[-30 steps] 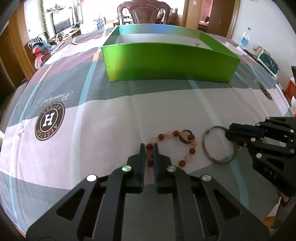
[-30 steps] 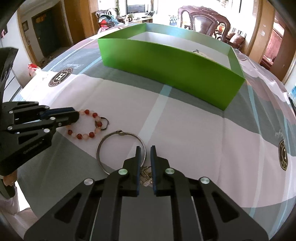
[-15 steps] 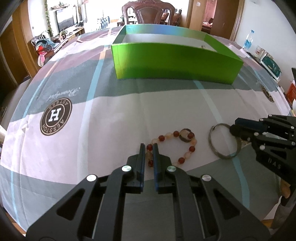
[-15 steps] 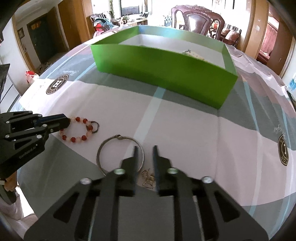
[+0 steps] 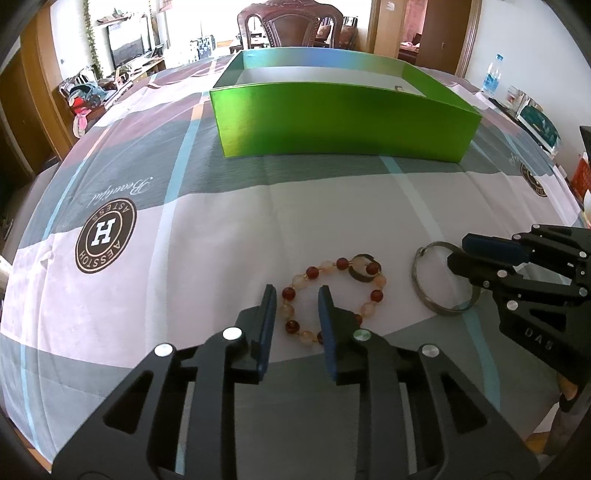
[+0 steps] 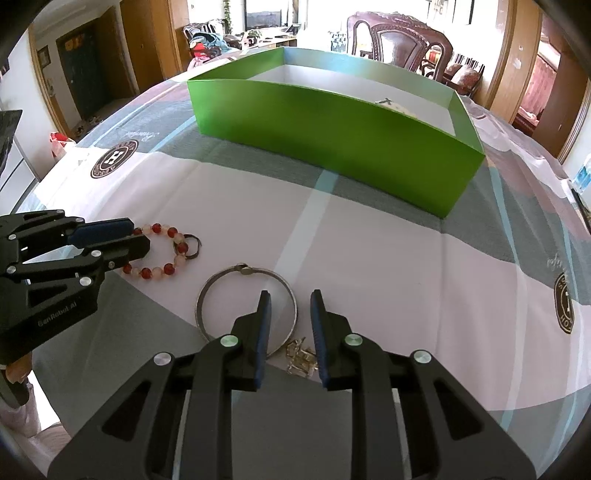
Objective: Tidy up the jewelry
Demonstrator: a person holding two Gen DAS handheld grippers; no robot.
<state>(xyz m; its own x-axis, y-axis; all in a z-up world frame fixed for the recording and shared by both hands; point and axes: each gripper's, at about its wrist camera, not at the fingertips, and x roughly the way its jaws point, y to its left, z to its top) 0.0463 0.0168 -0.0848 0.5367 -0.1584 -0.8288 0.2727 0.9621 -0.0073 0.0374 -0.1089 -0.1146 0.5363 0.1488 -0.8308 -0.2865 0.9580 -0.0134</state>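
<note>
A bracelet of red and pale beads (image 5: 312,272) lies on the tablecloth, with a small dark ring (image 5: 364,271) on it. My left gripper (image 5: 295,295) is opening; the bracelet's left side lies between its fingers, and the pads do not press it. Right of the bracelet lies a silver bangle (image 6: 243,271). My right gripper (image 6: 290,301) stands slightly open over the bangle's right edge, with small gold pieces (image 6: 301,354) on the cloth between its fingers. In each wrist view the other gripper shows: the left gripper (image 6: 140,240), the right gripper (image 5: 458,251). Behind stands a green box (image 5: 343,122).
The green box (image 6: 332,144) is open-topped with a white floor, and a small item (image 6: 391,105) lies inside. A wooden chair (image 5: 291,22) stands behind the table. A water bottle (image 5: 491,79) and packets (image 5: 535,122) sit at the far right edge.
Both grippers were shut a second ago. The right jaws parted first, then the left. The bracelet and the bangle stay flat on the cloth.
</note>
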